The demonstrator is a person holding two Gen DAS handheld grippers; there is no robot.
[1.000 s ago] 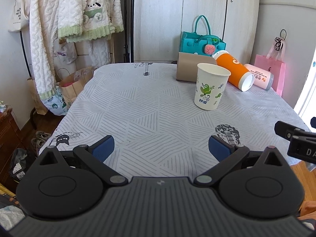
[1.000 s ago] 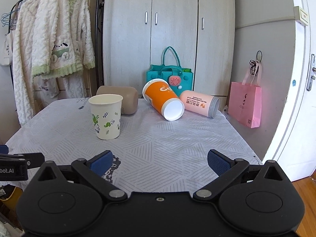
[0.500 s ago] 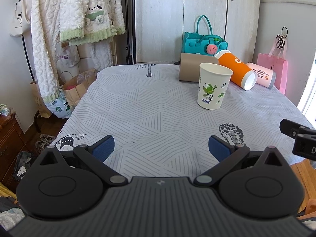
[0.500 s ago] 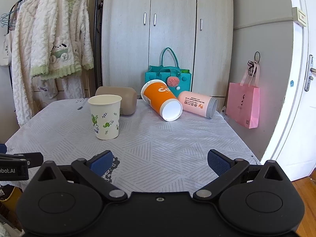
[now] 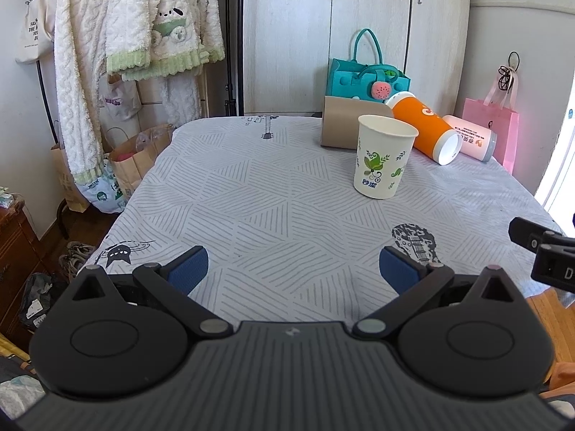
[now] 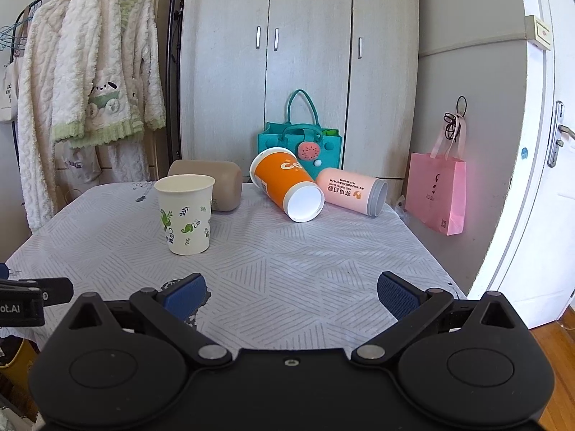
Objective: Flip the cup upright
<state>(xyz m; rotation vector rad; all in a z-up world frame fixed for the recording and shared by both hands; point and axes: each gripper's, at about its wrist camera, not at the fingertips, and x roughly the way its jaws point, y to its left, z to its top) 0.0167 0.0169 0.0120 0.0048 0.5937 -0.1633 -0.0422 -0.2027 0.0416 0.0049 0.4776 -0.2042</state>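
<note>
A white paper cup with green leaf print stands upright, mouth up, on the patterned tablecloth; it also shows in the right wrist view. My left gripper is open and empty above the table's near edge, well short of the cup. My right gripper is open and empty at the near edge, right of the cup. Each gripper shows at the edge of the other's view.
An orange cup and a pink cup lie on their sides at the back. A brown box lies behind the paper cup, with a teal bag beyond. A pink bag hangs on the right wall. Robes hang at the left.
Both grippers have drifted slightly back and up, so the views have shifted a little. The paper cup has not moved. Both grippers stay open.
</note>
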